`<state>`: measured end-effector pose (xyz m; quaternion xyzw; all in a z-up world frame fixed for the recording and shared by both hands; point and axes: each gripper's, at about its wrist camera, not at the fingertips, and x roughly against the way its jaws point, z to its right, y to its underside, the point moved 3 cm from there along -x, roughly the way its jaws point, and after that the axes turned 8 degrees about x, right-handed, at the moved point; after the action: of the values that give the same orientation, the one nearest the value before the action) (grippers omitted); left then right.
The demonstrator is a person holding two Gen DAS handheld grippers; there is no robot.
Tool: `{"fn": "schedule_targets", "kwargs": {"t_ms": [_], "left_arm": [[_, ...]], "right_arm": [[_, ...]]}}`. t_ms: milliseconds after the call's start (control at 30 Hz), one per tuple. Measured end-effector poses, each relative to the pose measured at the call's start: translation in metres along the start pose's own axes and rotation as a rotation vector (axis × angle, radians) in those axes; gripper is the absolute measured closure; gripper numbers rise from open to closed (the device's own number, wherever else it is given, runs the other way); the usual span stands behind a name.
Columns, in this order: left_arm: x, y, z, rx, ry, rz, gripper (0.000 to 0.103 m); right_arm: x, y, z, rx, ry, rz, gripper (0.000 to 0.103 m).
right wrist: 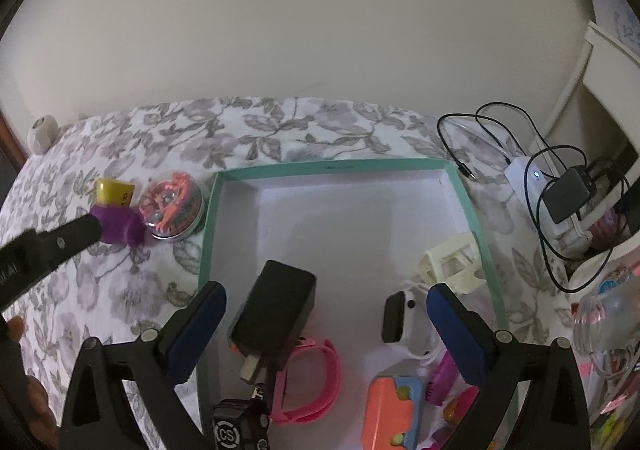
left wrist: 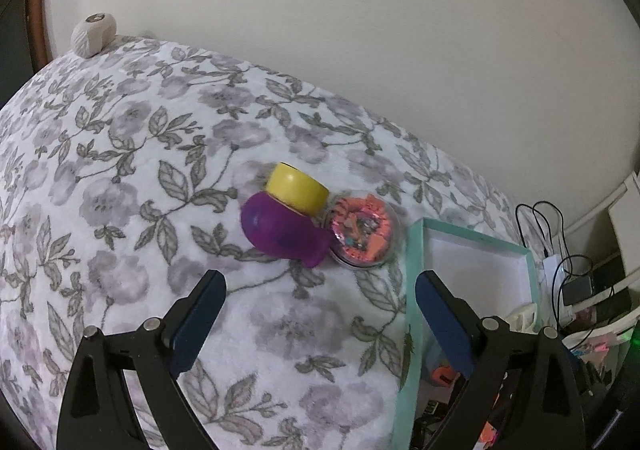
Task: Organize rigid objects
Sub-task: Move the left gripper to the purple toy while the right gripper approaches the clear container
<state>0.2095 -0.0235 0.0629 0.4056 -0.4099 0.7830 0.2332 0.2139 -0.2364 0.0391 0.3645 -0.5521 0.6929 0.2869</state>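
Note:
A purple toy [left wrist: 282, 236] lies on the floral bedspread with a yellow tape roll [left wrist: 298, 189] behind it and a round clear case with orange contents [left wrist: 362, 232] to its right. They also show in the right wrist view: purple toy [right wrist: 120, 226], yellow roll [right wrist: 114, 192], round case [right wrist: 172, 209]. My left gripper [left wrist: 320, 304] is open and empty, just short of them. A teal box [right wrist: 470, 205] with a white floor holds a black charger [right wrist: 276, 310], a pink band [right wrist: 316, 382], a smartwatch [right wrist: 398, 316] and an orange toy [right wrist: 394, 406]. My right gripper [right wrist: 326, 318] is open and empty above the box.
A beige round object [left wrist: 94, 33] sits at the bed's far corner. A power strip with cables [right wrist: 536, 185] and clutter lie right of the box. A clear bottle [right wrist: 604, 318] is at the right edge. The left gripper's arm [right wrist: 44, 250] reaches in from the left.

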Motion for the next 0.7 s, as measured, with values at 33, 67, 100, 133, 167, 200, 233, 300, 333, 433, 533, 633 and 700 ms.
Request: {"fn": "schedule_targets", "kwargs": {"t_ms": [33,67,100,133,167,200,233,300,333,433,533,633,700], "left_arm": [[0.000,-0.002,-0.003,0.007,-0.001,-0.001,0.007],[-0.001,-0.005,-0.009,0.021,-0.003,-0.001,0.007],[-0.001,-0.007,-0.014,0.035,-0.004,-0.001,0.007],[-0.001,-0.011,-0.021,0.055,-0.006,-0.001,0.007],[-0.001,-0.013,-0.027,0.069,-0.008,-0.002,0.007],[-0.002,-0.016,-0.034,0.085,-0.010,-0.003,0.007],[-0.002,-0.018,-0.039,0.100,-0.010,-0.005,0.007],[-0.006,-0.023,-0.052,0.139,-0.004,-0.013,0.007],[-0.008,-0.024,-0.056,0.152,0.000,-0.018,0.007],[-0.017,-0.028,-0.065,0.172,0.021,-0.031,0.007],[-0.031,-0.031,-0.071,0.205,0.039,-0.054,0.007],[-0.042,-0.033,-0.067,0.218,0.094,-0.073,0.007],[-0.046,-0.035,-0.061,0.206,0.118,-0.067,0.007]], "right_arm": [[0.000,-0.001,-0.003,0.003,0.000,0.004,0.001],[0.001,-0.002,-0.006,0.006,-0.005,0.011,0.001],[0.002,-0.004,-0.009,0.011,-0.013,0.019,0.001],[0.004,-0.006,-0.014,0.019,-0.024,0.033,0.001],[0.006,-0.009,-0.017,0.024,-0.027,0.040,0.001],[0.007,-0.012,-0.020,0.028,-0.027,0.048,0.001],[0.009,-0.015,-0.025,0.032,-0.026,0.057,0.001],[0.012,-0.023,-0.035,0.042,-0.029,0.073,0.001],[0.013,-0.027,-0.040,0.049,-0.041,0.083,0.001],[0.011,-0.038,-0.057,0.072,-0.076,0.102,0.001],[-0.002,-0.044,-0.073,0.111,-0.065,0.090,0.001],[-0.013,-0.045,-0.080,0.137,-0.065,0.074,0.001],[-0.017,-0.046,-0.081,0.148,-0.060,0.071,0.001]]}}
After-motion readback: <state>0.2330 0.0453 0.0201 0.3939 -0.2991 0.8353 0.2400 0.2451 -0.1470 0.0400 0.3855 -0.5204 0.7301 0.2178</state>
